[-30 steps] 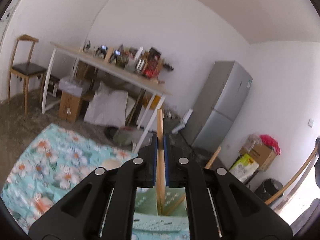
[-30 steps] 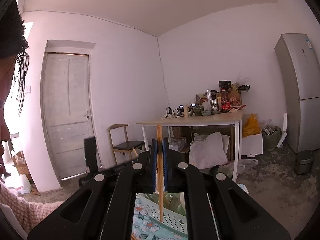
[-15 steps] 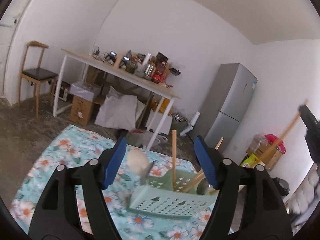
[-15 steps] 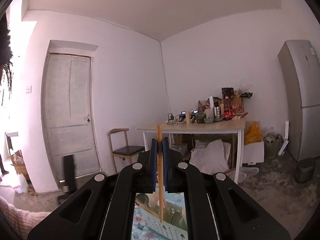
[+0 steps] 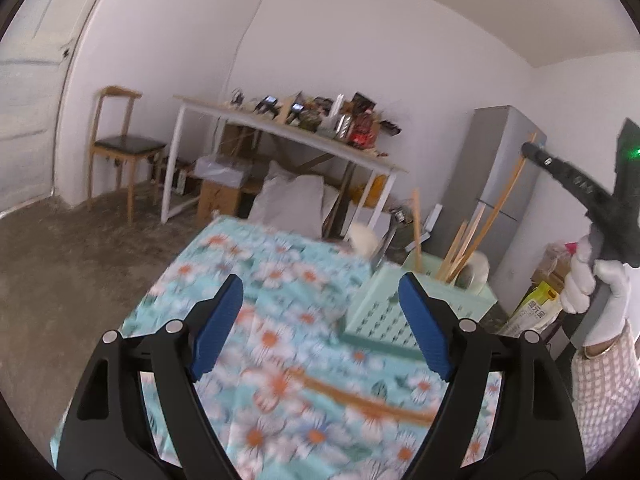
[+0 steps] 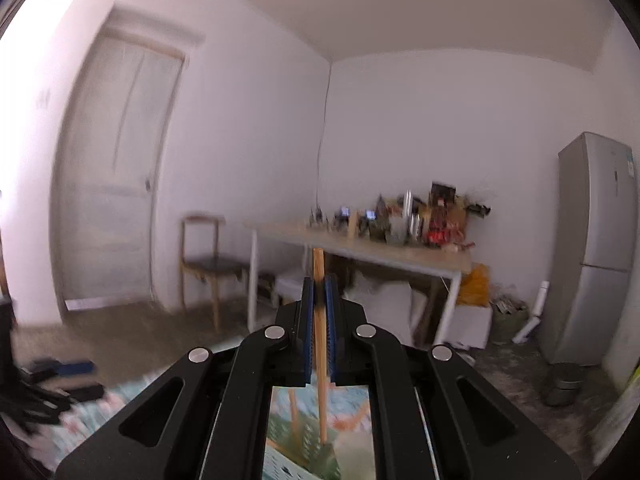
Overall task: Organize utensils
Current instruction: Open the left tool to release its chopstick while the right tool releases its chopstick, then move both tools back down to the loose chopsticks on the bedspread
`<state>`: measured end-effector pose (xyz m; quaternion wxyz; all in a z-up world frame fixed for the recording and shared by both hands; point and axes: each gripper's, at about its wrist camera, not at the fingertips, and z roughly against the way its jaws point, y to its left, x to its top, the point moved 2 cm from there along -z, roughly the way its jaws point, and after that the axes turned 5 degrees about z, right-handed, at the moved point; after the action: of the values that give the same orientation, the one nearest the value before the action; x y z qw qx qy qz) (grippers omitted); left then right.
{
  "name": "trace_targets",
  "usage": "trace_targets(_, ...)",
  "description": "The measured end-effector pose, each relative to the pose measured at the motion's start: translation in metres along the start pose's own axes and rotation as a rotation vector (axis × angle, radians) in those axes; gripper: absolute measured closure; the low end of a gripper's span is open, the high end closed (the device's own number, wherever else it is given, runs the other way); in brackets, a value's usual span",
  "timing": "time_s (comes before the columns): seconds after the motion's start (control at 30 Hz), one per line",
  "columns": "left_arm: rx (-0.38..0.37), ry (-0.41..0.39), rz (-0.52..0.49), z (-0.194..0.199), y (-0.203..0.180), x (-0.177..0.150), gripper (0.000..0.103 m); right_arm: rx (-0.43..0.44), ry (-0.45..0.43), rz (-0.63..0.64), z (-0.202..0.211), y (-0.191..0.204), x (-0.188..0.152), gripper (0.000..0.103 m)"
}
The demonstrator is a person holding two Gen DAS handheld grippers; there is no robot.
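**Floral cloth and green basket: risks and markings**

Floral tablecloth (image 5: 280,280) is carrying a green basket (image 5: 384,312) near its far right edge, with several chopsticks (image 5: 460,248) already standing in it. One loose chopstick (image 5: 372,400) is lying on the cloth toward the near edge.

- Left gripper (image 5: 320,320): blue pads spreading, nothing between them.
- Right gripper (image 6: 319,312): pads pressing together on an upright chopstick (image 6: 320,360), hovering above the basket.

Risks, as judged: the thin stick could be slipping or swinging in its narrow pinch, missing the compartment or knocking the standing sticks; motion blur is making aiming harder.

Writing: a yellow bag (image 5: 536,308) beyond the cloth's right edge is showing print, too small for reading.
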<state>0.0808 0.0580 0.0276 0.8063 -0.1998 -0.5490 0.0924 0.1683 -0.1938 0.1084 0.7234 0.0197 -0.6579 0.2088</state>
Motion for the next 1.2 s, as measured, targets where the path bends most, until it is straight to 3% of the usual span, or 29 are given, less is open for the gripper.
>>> trace_targets(0.07,0.006,0.027,0.017,0.001,0.007,-0.009,0.027,0.005,0.035,0.003,-0.003,0.004,-0.005,0.091)
trace_targets(0.13,0.010,0.048,0.030,0.004,0.013,-0.018,0.027,0.000,0.032,-0.012,0.001,0.002,-0.004,0.069)
trace_targets(0.17,0.011,0.053,0.033,0.004,0.015,-0.020,0.027,-0.005,0.020,-0.028,0.007,-0.001,-0.002,0.067)
trace_targets(0.43,0.020,0.075,0.050,0.014,0.022,-0.038,0.027,0.038,-0.007,-0.125,0.044,-0.011,0.005,0.066)
trace_targets(0.57,0.033,0.103,0.063,0.013,0.026,-0.050,0.027,0.114,0.048,-0.135,0.050,0.008,-0.015,0.066)
trace_targets(0.67,0.042,0.133,0.064,0.008,0.026,-0.057,0.027,0.209,0.169,-0.158,0.038,0.029,-0.048,0.066)
trace_targets(0.83,0.046,0.171,0.068,-0.001,0.025,-0.066,0.027,0.360,0.463,-0.262,0.001,0.055,-0.123,0.066)
trace_targets(0.93,0.060,0.204,0.064,-0.008,0.025,-0.072,0.027,0.341,0.644,-0.276,-0.020,0.062,-0.169,0.066)
trace_targets(1.1,0.050,0.256,0.063,-0.017,0.024,-0.080,0.027,0.319,0.756,-0.300,-0.030,0.059,-0.206,0.073)
trace_targets(1.2,0.010,0.297,0.083,-0.020,0.023,-0.087,0.033,0.346,0.858,-0.350,-0.039,0.059,-0.228,0.078)
